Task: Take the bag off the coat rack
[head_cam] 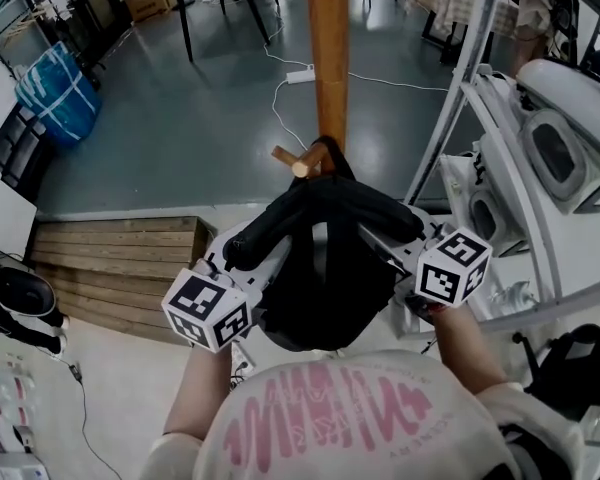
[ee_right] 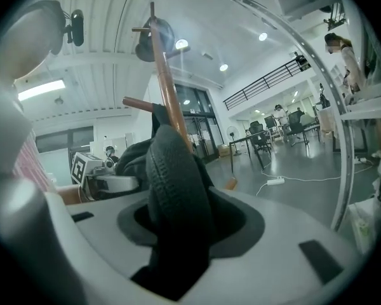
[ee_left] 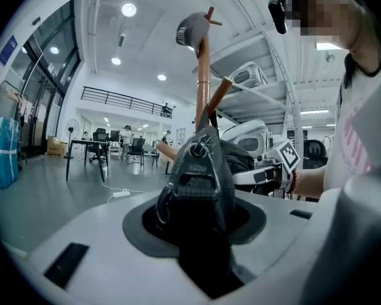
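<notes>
While the bag [head_cam: 325, 268] still hangs from the rack [head_cam: 329, 58], you have it pinched from both sides. Your left gripper [head_cam: 255, 268] is partly closed on the bag's end, with dark fabric and a zip pull [ee_left: 200, 146] filling the gap between its jaws. Your right gripper [head_cam: 395, 253] is closed about as far on the opposite end, clamping a thick padded edge [ee_right: 174, 189]. The reach and the grasp therefore look done. The lift does not: the strap [head_cam: 327, 158] runs up to the peg [head_cam: 298, 163] and seems looped over it, so the bag's weight is probably still on the rack. What is left, as far as I can judge, is to raise the bag until the strap clears the peg's tip, then draw it towards you, away from the pole.
</notes>
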Demonstrator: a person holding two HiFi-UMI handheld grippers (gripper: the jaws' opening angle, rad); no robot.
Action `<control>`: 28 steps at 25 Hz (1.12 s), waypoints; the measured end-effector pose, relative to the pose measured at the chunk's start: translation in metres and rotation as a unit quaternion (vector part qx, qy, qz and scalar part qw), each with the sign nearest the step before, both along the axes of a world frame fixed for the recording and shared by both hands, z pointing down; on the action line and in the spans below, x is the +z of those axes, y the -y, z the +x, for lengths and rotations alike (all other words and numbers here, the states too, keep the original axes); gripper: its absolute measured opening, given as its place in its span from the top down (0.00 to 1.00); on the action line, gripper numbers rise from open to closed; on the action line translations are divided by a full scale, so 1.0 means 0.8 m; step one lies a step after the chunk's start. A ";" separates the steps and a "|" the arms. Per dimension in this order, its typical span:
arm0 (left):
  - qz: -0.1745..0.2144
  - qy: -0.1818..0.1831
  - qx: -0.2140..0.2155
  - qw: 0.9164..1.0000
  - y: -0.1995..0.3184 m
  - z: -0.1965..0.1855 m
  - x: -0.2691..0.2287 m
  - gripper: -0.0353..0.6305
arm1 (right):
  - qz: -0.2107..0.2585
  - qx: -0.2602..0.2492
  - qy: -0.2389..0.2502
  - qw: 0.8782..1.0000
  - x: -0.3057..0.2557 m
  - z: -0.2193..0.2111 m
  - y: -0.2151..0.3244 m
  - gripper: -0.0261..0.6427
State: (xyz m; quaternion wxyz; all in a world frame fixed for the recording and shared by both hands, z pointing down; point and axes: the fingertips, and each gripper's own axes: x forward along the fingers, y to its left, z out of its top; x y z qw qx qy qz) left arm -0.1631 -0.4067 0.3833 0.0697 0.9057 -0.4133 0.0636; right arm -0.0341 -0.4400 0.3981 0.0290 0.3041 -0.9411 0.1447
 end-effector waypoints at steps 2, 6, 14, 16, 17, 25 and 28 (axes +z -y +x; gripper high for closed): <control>-0.008 -0.005 -0.002 1.000 0.000 -0.001 0.000 0.74 | 0.001 0.001 -0.010 1.000 0.000 -0.003 -0.002 0.72; -0.015 -0.014 -0.008 1.000 0.000 -0.003 -0.001 0.76 | -0.005 0.007 -0.020 1.000 0.001 -0.008 -0.003 0.73; -0.015 -0.002 -0.001 1.000 -0.007 -0.001 -0.006 0.77 | -0.030 0.011 -0.025 0.999 -0.001 -0.013 -0.009 0.75; -0.011 0.004 -0.004 1.000 -0.009 -0.001 -0.007 0.77 | -0.029 0.011 -0.028 0.999 -0.003 -0.014 -0.012 0.76; -0.010 0.006 -0.005 1.000 -0.010 -0.001 -0.007 0.77 | -0.029 0.009 -0.029 0.999 -0.003 -0.015 -0.014 0.77; 0.005 0.000 -0.015 1.000 -0.018 -0.007 -0.023 0.77 | -0.015 0.008 -0.031 0.999 -0.020 -0.021 -0.023 0.78; 0.011 -0.001 -0.017 1.000 -0.024 -0.005 -0.028 0.77 | -0.010 0.006 -0.030 0.999 -0.024 -0.020 -0.027 0.78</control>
